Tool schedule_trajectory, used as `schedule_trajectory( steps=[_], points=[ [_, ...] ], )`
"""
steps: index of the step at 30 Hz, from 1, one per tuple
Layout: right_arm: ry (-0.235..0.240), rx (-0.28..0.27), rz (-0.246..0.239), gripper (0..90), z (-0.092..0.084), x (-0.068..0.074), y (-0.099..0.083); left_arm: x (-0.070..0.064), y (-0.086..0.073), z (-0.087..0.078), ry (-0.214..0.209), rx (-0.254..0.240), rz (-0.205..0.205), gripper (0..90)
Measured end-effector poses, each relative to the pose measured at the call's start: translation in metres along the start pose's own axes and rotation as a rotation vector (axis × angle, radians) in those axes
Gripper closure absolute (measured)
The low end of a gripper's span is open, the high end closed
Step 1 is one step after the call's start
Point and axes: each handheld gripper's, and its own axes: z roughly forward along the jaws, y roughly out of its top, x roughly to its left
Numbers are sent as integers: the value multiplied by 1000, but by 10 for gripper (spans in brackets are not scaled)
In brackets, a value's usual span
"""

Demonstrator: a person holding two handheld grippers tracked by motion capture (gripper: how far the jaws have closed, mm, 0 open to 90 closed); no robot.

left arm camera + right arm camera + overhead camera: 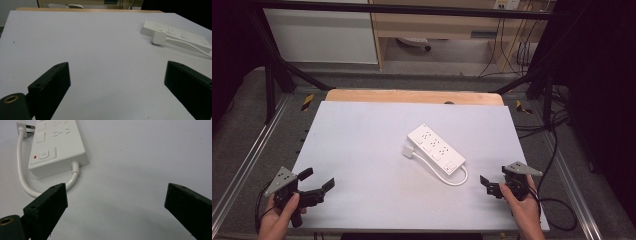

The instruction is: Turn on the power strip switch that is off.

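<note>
Left tongs (317, 181) sat at the near left corner of the desk (362, 150), held in a hand (277, 220), jaws apart and empty. The left gripper view confirmed a wide gap with bare desk between the jaws.

The strip (436, 148), a white power strip, lay flat near the middle of the desk, set at a diagonal and well apart from both tongs. Its plug (408, 150) rested just beside its left long edge. A short white cord (452, 179) left the near end, looped round and ran back along that edge to the plug. The right gripper view showed a switch and a small red mark at the near end.

Right tongs (486, 183) sat at the near right edge, held in a hand (526, 210), jaws apart and empty, aimed toward the cord loop.

Assessment: the strip appeared to be a rigid plastic shell, likely light and smooth, so liable to slide or twist if pinched at a corner. The soundest hold would be across its narrow width, on the two long sides near mid-length. The cord looked pliant and would probably trail and tug the plug. The plug's small body offered a second hold.
</note>
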Motion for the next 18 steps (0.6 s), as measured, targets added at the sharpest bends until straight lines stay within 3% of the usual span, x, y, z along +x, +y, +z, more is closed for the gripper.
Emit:
schedule_trajectory(
  steps=[18],
  points=[
    [63,-45,7,54,-7,7,8,1,0,2,-5,15,5,62]
  ],
)
